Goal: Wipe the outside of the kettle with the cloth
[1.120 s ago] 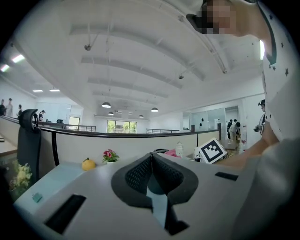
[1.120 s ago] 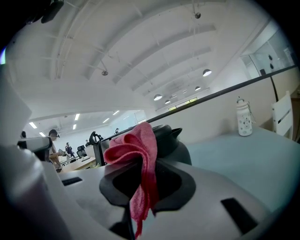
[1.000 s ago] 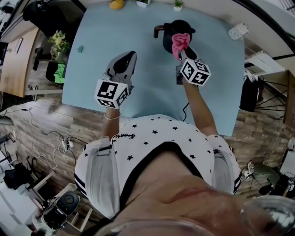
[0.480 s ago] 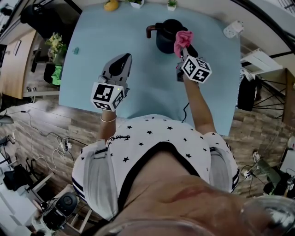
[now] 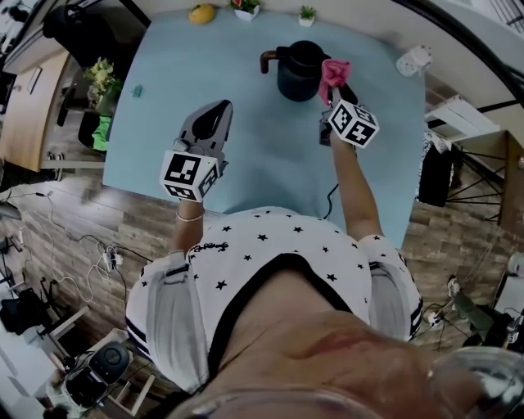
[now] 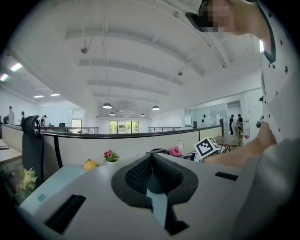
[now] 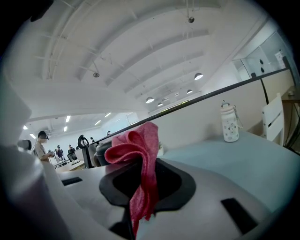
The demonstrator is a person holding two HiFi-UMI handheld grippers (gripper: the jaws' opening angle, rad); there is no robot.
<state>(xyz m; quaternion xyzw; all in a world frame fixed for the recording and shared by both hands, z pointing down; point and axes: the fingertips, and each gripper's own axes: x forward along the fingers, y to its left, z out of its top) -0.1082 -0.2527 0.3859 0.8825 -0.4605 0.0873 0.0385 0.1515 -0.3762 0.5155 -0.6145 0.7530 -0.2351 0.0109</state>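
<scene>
Noted: right gripper (image 5: 332, 92) clamped on pink cloth (image 5: 334, 70) at kettle (image 5: 296, 72) right flank; left gripper (image 5: 214, 114) closed, empty, well short of kettle. Wiping judged partial; remaining sides outstanding

The table (image 5: 270, 155) has a flat, light blue top. A black kettle (image 5: 299, 72) stands upright on it towards the far edge. Along the far edge, from left to right, stand a yellow fruit (image 5: 201, 13), a potted plant with red flowers (image 5: 246, 6) and a small green potted plant (image 5: 307, 13). A small teal item (image 5: 137, 91) lies near the left edge. A white bottle (image 7: 228, 123) stands upright at the far right corner.
</scene>
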